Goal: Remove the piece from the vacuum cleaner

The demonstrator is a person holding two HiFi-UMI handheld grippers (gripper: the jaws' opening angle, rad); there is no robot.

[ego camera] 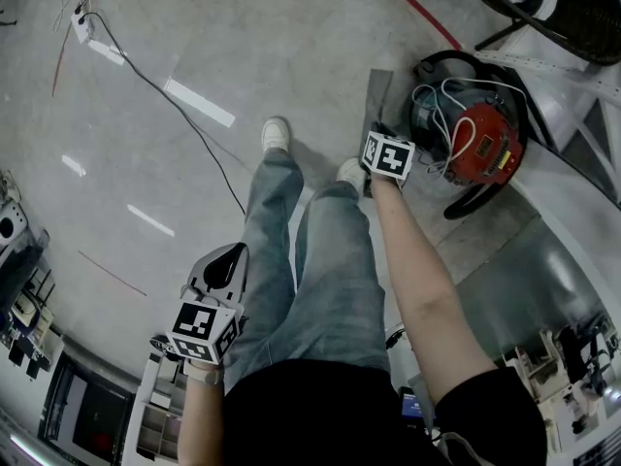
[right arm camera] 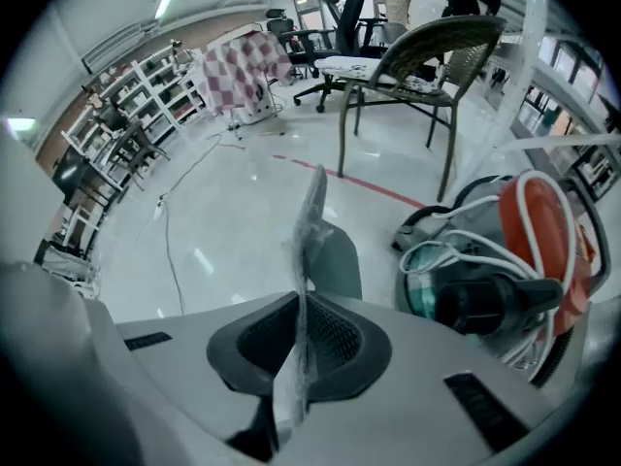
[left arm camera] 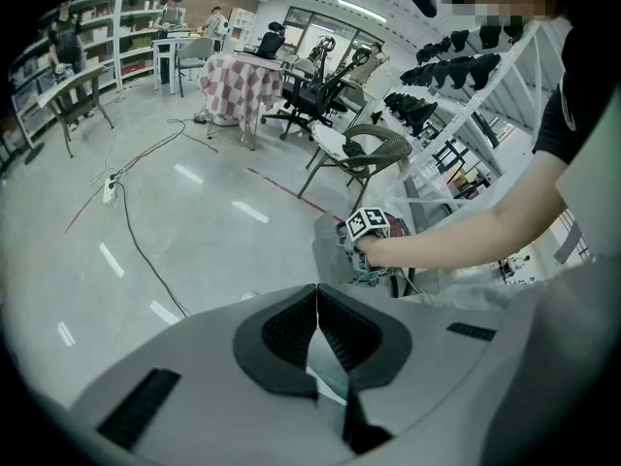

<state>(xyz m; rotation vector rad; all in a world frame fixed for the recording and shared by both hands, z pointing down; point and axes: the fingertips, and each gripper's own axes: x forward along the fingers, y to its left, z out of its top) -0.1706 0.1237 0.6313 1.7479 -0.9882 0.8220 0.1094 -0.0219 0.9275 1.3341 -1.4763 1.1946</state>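
The vacuum cleaner (ego camera: 475, 144) stands on the floor at the right, a red and black canister with white cord coiled on top; it also fills the right of the right gripper view (right arm camera: 524, 250). My right gripper (ego camera: 378, 153) is just left of it, shut on a thin flat grey piece (right arm camera: 312, 221) that stands edge-on between the jaws and rises above them. In the head view that grey piece (ego camera: 376, 95) reaches away from the gripper over the floor. My left gripper (ego camera: 225, 255) hangs beside the person's left leg, shut with nothing between its jaws (left arm camera: 316, 304).
A black cable runs across the grey floor from a power strip (ego camera: 82, 22). A wicker chair (right arm camera: 427, 56) stands behind the vacuum, past a red floor line (ego camera: 417, 8). A white metal frame (ego camera: 572, 95) borders the right. The person's shoes (ego camera: 276, 134) stand near the piece.
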